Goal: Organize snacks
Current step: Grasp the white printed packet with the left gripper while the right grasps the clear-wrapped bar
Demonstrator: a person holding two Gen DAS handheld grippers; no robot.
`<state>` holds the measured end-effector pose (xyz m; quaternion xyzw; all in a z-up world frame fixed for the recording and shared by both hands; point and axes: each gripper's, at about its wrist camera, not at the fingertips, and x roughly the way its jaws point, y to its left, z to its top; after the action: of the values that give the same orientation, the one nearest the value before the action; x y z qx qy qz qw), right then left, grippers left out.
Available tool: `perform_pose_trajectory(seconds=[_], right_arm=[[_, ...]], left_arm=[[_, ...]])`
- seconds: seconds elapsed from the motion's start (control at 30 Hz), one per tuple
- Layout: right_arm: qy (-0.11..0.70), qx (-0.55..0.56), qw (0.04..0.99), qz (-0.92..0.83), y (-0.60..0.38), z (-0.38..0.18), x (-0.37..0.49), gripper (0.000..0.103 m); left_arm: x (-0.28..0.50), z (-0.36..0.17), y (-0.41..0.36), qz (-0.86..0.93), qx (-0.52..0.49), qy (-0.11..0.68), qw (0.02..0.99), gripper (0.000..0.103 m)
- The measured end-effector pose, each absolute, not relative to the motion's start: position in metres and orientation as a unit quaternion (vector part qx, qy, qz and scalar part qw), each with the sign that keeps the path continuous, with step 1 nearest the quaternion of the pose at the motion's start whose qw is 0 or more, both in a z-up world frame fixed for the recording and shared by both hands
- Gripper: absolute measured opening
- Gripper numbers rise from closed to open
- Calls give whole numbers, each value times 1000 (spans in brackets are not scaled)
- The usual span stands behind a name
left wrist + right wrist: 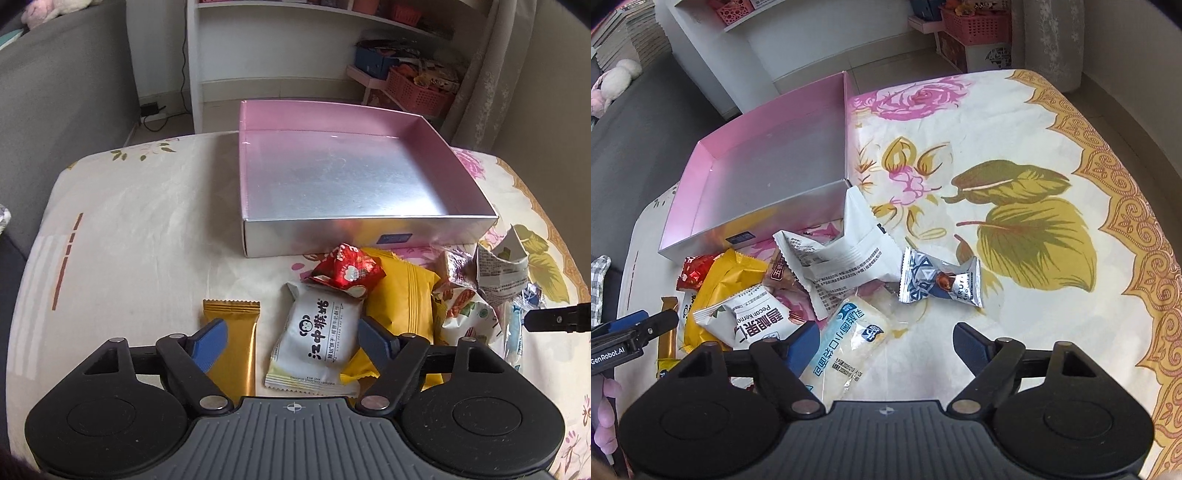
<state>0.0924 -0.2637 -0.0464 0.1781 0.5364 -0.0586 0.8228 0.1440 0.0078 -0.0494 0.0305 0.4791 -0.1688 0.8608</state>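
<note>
- Left gripper [291, 332], jaws spread and empty, straddles the white biscuit packet [320, 334] and gold bar [233, 343]; closing could pinch both.
- Right gripper [884, 341], also spread, brackets the blue-white bread packet [849, 338]; its slick film may slip.
- Silver box [369, 232] on the table sits empty beyond the pile.

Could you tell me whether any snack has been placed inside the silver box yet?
No, the silver box shows only its bare floor, and the snack packets lie on the cloth in front.

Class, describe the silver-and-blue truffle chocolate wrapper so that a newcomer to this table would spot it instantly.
Start at the empty silver box on the flowered tablecloth. The snack heap lies along its near wall; look to the heap's right edge. There the truffle chocolate wrapper lies alone on bare cloth, the only one with a blue triangle pattern.
</note>
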Motion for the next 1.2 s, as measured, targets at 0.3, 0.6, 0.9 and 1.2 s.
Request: perform_pose_trajectory(seconds=[0.3,0.6,0.9,1.2], right_arm=[[549,179,814,-61,-252,-58,103,56],[552,175,813,-53,-242,-66,109,54],[553,148,818,-65,-243,-66,110,48],[559,138,815,-72,-254,-65,105,40]], left_arm=[[154,-63,-9,-177,49,493,850,52],[159,-75,-18,-174,57,496,849,62],[157,-79,-15,-152,68,483,860,77],[152,-75,-10,-153,85,497,850,58]])
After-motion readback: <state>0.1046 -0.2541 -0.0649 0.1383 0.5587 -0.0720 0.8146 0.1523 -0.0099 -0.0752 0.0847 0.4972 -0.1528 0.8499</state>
